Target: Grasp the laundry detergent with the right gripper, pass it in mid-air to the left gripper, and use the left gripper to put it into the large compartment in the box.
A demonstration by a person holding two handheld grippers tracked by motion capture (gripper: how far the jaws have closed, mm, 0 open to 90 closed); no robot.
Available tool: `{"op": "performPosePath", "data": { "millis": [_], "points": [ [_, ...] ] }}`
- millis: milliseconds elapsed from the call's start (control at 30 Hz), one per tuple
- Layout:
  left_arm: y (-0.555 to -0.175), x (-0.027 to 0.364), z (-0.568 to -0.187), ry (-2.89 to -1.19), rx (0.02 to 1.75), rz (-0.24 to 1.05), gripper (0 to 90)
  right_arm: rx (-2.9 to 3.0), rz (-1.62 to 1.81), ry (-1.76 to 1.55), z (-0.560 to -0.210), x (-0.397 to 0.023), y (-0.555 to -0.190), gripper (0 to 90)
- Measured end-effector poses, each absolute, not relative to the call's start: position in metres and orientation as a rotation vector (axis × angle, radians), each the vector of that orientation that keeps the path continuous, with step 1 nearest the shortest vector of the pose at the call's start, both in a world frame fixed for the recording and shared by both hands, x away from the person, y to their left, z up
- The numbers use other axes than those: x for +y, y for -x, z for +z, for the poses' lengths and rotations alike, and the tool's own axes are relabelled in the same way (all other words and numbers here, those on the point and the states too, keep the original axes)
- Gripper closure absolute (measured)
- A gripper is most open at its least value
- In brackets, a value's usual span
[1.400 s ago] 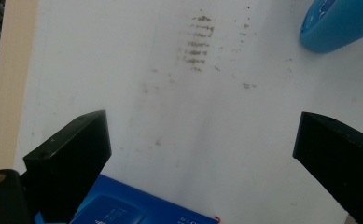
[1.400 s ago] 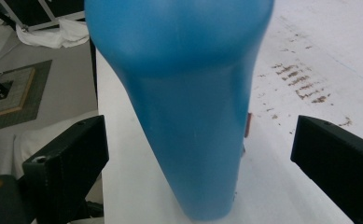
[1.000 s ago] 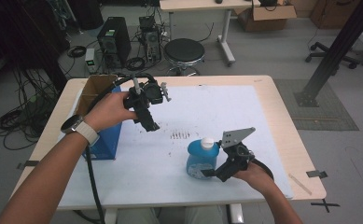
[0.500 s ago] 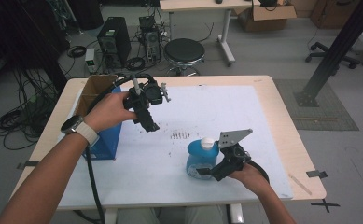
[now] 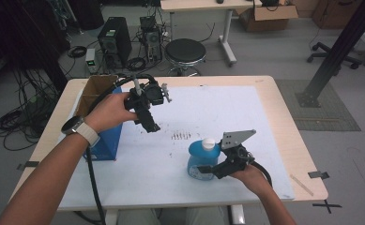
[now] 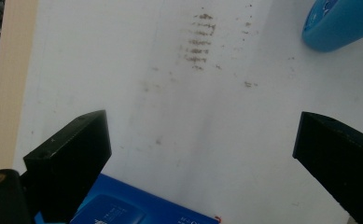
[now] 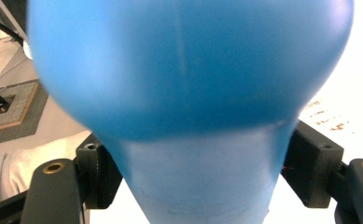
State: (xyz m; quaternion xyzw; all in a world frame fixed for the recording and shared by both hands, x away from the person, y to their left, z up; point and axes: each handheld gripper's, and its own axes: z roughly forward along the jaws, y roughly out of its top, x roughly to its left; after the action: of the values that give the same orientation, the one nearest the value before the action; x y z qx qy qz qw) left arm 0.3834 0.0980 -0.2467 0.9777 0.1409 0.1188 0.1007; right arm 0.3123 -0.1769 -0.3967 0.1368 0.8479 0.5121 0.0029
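A blue plastic bottle [image 5: 196, 158] with a white cap [image 5: 209, 143] stands on the white sheet near the table's front right. My right gripper [image 5: 208, 171] reaches it from the right. Its jaws have just been closing, and in the right gripper view [image 7: 202, 179] they sit against both sides of the bottle [image 7: 188, 70]. My left gripper [image 5: 148, 123] hovers above the table's left part, tilted down. Its jaws [image 6: 202, 123] stand wide open with nothing between them. The bottle's edge [image 6: 342, 23] shows far off at the top right of the left gripper view.
A blue box [image 5: 106, 136] with an open cardboard top stands at the table's left, under my left hand; its corner [image 6: 137, 210] lies below the left jaws. Dark smudges [image 5: 181, 136] mark the sheet's middle. A stool [image 5: 185, 51] and computer towers [image 5: 110, 40] stand beyond the far edge.
The right gripper's jaws have drawn in against the bottle. Both hands stay where they were, and the left gripper stays open.
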Motion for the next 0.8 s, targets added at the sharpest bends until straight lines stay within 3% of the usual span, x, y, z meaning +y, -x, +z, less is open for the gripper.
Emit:
{"op": "performPosePath", "data": {
  "millis": [533, 800],
  "points": [
    [-0.3834, 0.0977, -0.2467, -2.889, 0.414, 0.35, 4.7, 2.639, 1.598, -0.392, -0.3964, -0.1774, -0.3097, 38.5],
    [-0.3836, 0.0985, -0.2467, -2.888, 0.413, 0.355, 4.8, 2.625, 1.596, -0.376, -0.396, -0.177, -0.3093, 40.5]
  ]
}}
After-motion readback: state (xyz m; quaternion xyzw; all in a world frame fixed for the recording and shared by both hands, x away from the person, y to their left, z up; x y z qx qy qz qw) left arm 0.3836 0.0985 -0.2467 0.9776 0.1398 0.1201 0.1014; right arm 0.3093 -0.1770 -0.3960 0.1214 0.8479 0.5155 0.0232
